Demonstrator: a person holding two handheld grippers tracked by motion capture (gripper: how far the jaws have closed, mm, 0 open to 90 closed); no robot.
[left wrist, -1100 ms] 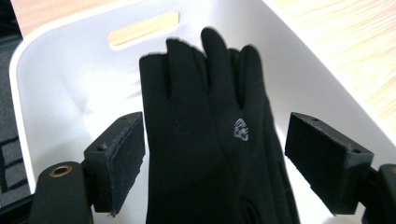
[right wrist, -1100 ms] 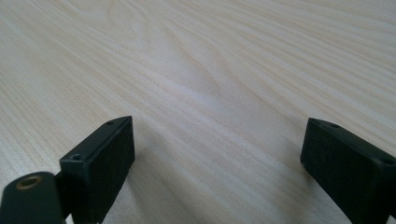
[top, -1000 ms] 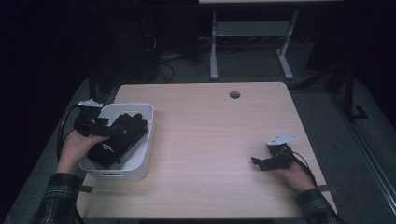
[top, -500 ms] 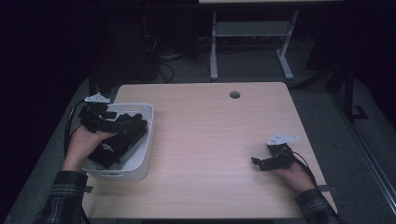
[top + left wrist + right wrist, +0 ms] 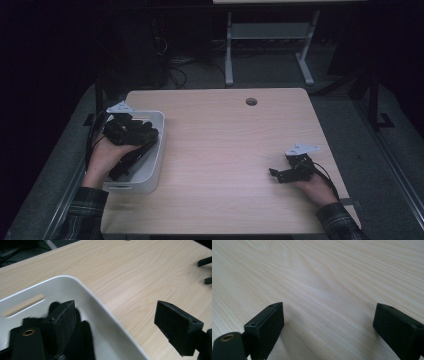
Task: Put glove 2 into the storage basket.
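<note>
Dark fabric items (image 5: 131, 150) fill the white plastic bin (image 5: 156, 159) that stands at the left side of the light wooden tabletop (image 5: 225, 145), its outer wall close to the tabletop's left edge. What the items are cannot be told; they look like soft black cloth, heaped unevenly. The bin has a slot handle in its near end wall and another in its far wall, seen in the left gripper view. The left gripper (image 5: 131, 131) hovers over the bin with its jaws spread wide and nothing between them: in its own view one jaw hangs inside the bin above the black pile, the other outside the rounded rim (image 5: 100, 305) over bare wood. The right gripper (image 5: 280, 174) rests on the tabletop near the right front corner, well apart from the bin, jaws also wide apart and holding nothing, pointing toward the middle. Between bin and right gripper lies a broad stretch of bare wood. A round cable hole (image 5: 251, 101) sits near the far edge. Beyond that edge stands a white-legged frame (image 5: 270, 45) on the dark floor.
</note>
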